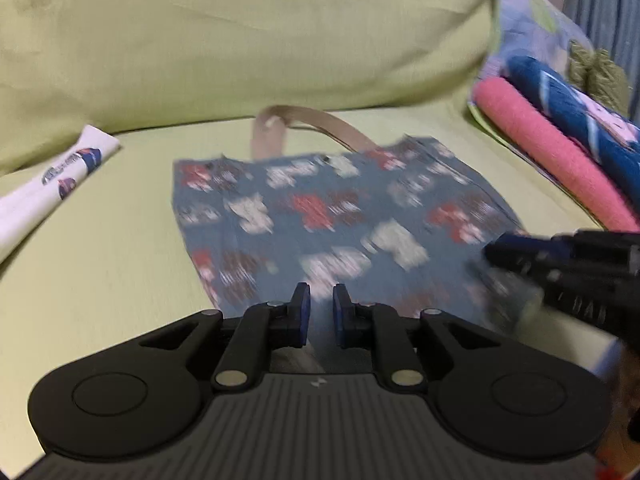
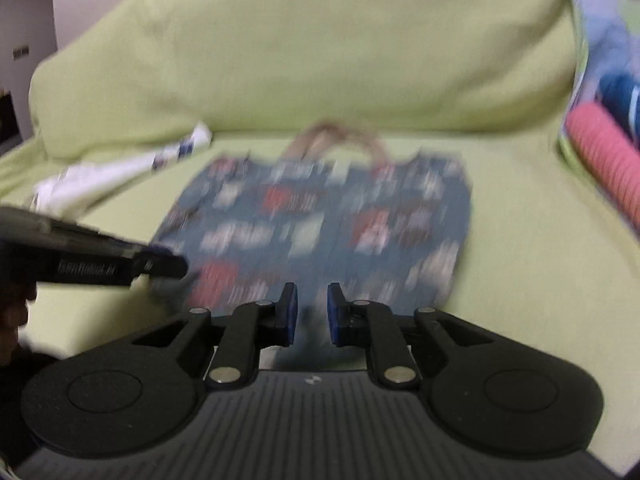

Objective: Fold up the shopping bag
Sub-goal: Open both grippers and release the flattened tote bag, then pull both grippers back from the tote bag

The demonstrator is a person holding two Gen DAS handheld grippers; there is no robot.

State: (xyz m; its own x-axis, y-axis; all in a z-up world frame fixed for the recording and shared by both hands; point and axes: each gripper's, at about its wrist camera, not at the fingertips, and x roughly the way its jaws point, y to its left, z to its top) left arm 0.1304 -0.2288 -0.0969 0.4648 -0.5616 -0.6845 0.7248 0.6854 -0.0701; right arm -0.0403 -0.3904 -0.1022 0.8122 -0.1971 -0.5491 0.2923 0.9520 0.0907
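A blue shopping bag (image 1: 320, 208) with red and white patches lies flat on a green seat (image 1: 100, 260), its tan handles (image 1: 312, 118) at the far end. My left gripper (image 1: 320, 296) is at the bag's near edge. Its jaws are nearly together, and bag fabric fills the narrow gap. The right wrist view shows the left gripper (image 2: 180, 268) at the near left corner of the bag (image 2: 320, 216), where the cloth looks raised. My right gripper (image 2: 312, 294) is likewise closed on the near edge. The left wrist view has the right gripper (image 1: 494, 250) at the near right corner. Both views are blurred.
A white printed cloth or bag (image 1: 60, 176) lies on the seat to the left of the shopping bag. Folded pink (image 1: 552, 152) and dark blue (image 1: 580, 96) textiles are stacked at the right. A large green cushion (image 1: 240, 40) rises behind the bag.
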